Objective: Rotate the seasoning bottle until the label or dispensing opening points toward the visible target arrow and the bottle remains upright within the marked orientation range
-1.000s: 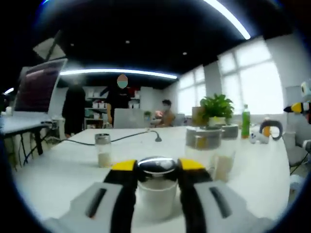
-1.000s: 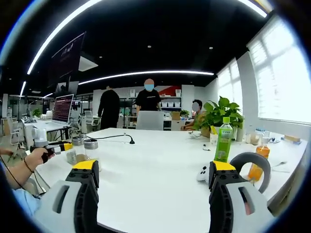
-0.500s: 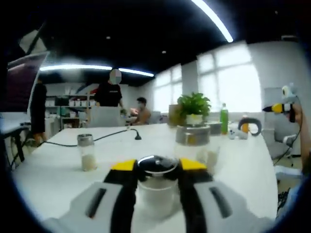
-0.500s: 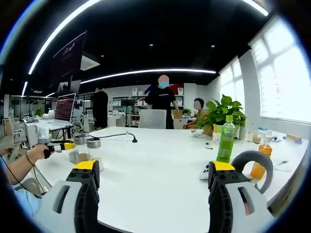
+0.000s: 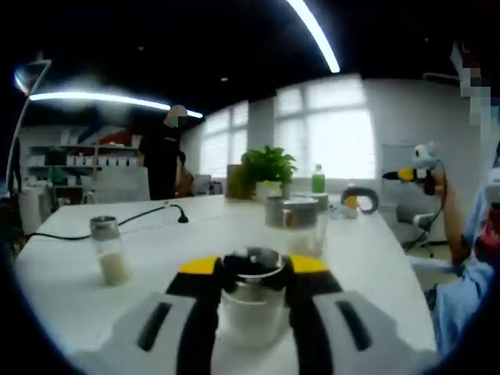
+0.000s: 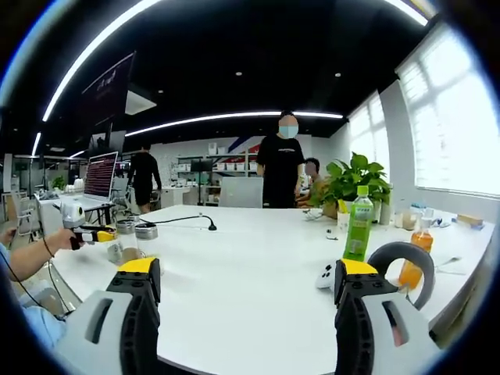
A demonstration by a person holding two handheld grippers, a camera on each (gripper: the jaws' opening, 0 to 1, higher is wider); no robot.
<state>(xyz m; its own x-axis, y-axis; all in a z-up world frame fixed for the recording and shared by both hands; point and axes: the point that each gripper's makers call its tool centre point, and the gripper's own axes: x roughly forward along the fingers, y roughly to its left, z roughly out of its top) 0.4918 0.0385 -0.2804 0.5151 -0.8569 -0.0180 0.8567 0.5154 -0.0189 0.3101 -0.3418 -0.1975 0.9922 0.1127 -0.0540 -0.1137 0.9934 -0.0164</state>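
The left gripper [image 5: 251, 275], grey-bodied with black jaws and yellow tips, is clamped on a small clear glass seasoning bottle with a metal cap [image 5: 251, 301]. The right gripper [image 6: 247, 283], of the same build, is held with its jaws spread wide apart and nothing between them.

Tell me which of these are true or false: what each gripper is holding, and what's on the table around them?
1. The left gripper is shut on a seasoning bottle. True.
2. The right gripper is carrying a bottle. False: it is open with only bare white table between its jaws.
3. A green drink bottle stands upright on the table. True.
4. The potted plant lies tipped over. False: it stands upright near the windows.
5. A second small jar stands apart, to the left in the left gripper view. True.
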